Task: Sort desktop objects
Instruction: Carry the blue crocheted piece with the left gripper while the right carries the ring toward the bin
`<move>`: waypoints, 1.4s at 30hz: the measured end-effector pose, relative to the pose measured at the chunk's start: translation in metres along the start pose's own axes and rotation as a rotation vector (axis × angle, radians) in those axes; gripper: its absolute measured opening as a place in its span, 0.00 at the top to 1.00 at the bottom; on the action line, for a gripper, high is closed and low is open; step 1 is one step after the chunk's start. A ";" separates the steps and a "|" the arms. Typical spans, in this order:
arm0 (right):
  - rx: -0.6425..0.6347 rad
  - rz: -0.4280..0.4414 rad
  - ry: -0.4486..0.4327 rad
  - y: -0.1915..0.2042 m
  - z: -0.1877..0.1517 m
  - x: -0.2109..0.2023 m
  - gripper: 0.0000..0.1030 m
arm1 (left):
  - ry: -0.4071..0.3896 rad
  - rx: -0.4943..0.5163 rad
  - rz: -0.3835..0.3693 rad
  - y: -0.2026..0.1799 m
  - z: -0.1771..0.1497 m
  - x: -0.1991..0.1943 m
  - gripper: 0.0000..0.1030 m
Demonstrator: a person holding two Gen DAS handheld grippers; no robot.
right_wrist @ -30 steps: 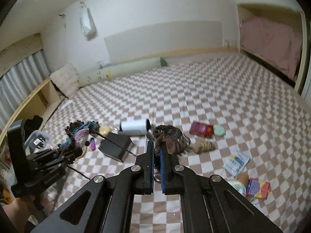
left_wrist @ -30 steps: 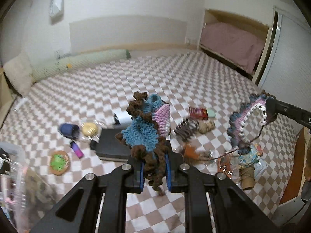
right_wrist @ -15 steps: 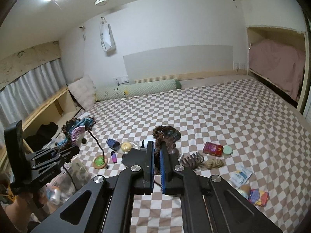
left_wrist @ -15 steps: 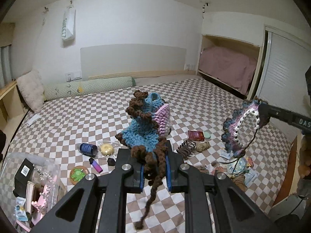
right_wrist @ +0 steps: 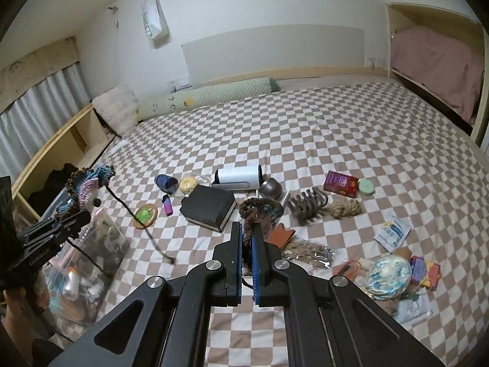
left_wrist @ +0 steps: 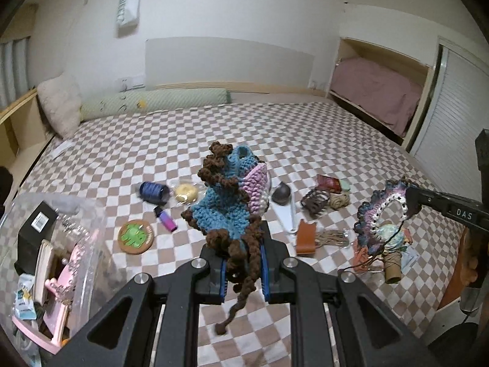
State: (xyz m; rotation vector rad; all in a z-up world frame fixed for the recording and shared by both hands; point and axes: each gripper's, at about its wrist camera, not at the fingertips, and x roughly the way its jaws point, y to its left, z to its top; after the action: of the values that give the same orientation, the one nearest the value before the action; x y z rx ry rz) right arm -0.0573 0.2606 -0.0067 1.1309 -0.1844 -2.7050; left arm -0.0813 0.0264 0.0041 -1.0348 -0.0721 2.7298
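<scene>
Left wrist view: the crocheted piece (left_wrist: 227,205), blue with a pink panel and a brown ruffled edge, stands up out of the left tongs (left_wrist: 243,270), whose jaws are closed on its lower brown fringe; one brown cord (left_wrist: 237,302) dangles below them, clear of the bed. At the right edge of this view the right tongs (left_wrist: 411,199) are clamped on a second crocheted piece (left_wrist: 383,214), a purple, white and dark ruffled loop held above the clutter. In the right wrist view that loop (right_wrist: 259,214) sits between the nearly touching pads.

Both pieces hang in the air above a checked bedspread (right_wrist: 336,128). Its far half is bare and gives free room up to a green bolster (right_wrist: 207,98) and a pale pillow (right_wrist: 117,108) at the wall. The near half is crowded: a black box (right_wrist: 209,209), a white cylinder (right_wrist: 238,177), a brown hair claw (right_wrist: 307,206), a knot of rope (right_wrist: 345,208), a red packet (right_wrist: 340,183), a purple lighter (right_wrist: 167,206), a blue spool (right_wrist: 165,182) and a round coaster (right_wrist: 146,215) with a green figure. A clear plastic bin (left_wrist: 55,244) full of small items sits at the bed's left edge, just beside the left tongs.

The bed's left side meets a low wooden shelf (right_wrist: 58,143); the right side ends at a wooden alcove with pink bedding (right_wrist: 437,70).
</scene>
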 end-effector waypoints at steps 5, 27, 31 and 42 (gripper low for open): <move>-0.026 0.023 -0.005 0.017 0.002 0.000 0.94 | 0.005 -0.032 0.025 0.016 -0.008 -0.011 0.84; -0.190 0.234 -0.203 0.159 0.057 -0.054 0.94 | -0.216 -0.061 0.238 0.073 -0.009 -0.137 0.84; -0.220 0.269 -0.225 0.185 0.064 -0.062 0.94 | -0.239 -0.082 0.286 0.090 -0.011 -0.157 0.84; -0.320 0.392 -0.300 0.261 0.082 -0.089 0.94 | -0.319 -0.178 0.375 0.136 -0.013 -0.219 0.84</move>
State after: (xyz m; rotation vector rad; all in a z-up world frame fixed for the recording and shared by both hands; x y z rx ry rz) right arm -0.0182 0.0312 0.1620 0.5320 -0.0114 -2.4211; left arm 0.0611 -0.1549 0.1193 -0.6978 -0.1933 3.2634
